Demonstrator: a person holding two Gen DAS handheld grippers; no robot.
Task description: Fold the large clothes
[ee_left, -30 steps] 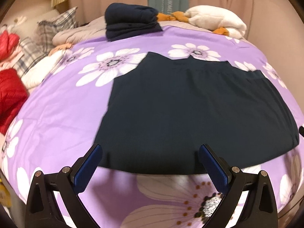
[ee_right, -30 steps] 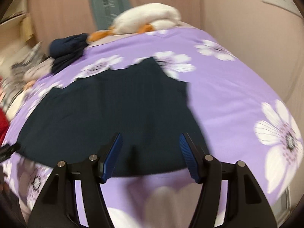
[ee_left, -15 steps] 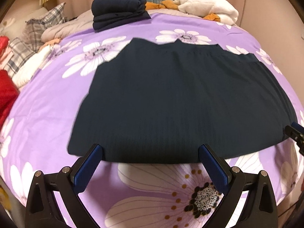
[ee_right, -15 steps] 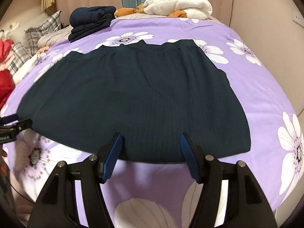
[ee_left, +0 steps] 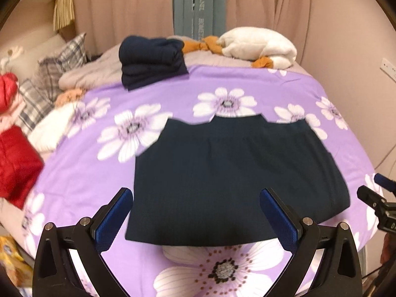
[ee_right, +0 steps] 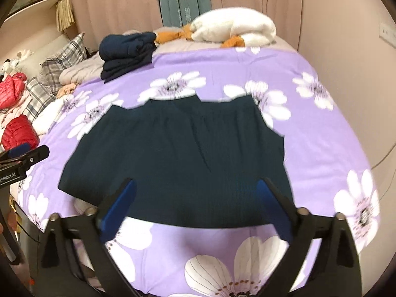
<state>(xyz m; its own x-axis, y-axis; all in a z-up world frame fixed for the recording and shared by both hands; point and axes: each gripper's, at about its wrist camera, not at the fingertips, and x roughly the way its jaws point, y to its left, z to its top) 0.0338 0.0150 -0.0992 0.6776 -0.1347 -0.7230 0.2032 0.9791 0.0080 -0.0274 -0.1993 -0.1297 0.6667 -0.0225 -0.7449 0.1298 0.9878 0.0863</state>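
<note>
Both views now sit higher and farther back than a second ago, so more bedspread shows around the dark garment [ee_left: 232,180]. Right gripper [ee_right: 195,205] jaws are opening, much wider than before, nothing between them. Left gripper [ee_left: 196,212] spread wide, empty. Garment lies flat mid-bed on the purple floral bedspread [ee_left: 104,180], dark navy-teal, ribbed, folded roughly rectangular, notched far edge. Motion blur softens the edges; its near hem is partly behind the fingers [ee_right: 118,210]. Folded navy pile [ee_left: 151,61] sits at the far end.

Red jacket [ee_left: 17,158] and plaid pillow [ee_left: 61,59] lie bedside.
</note>
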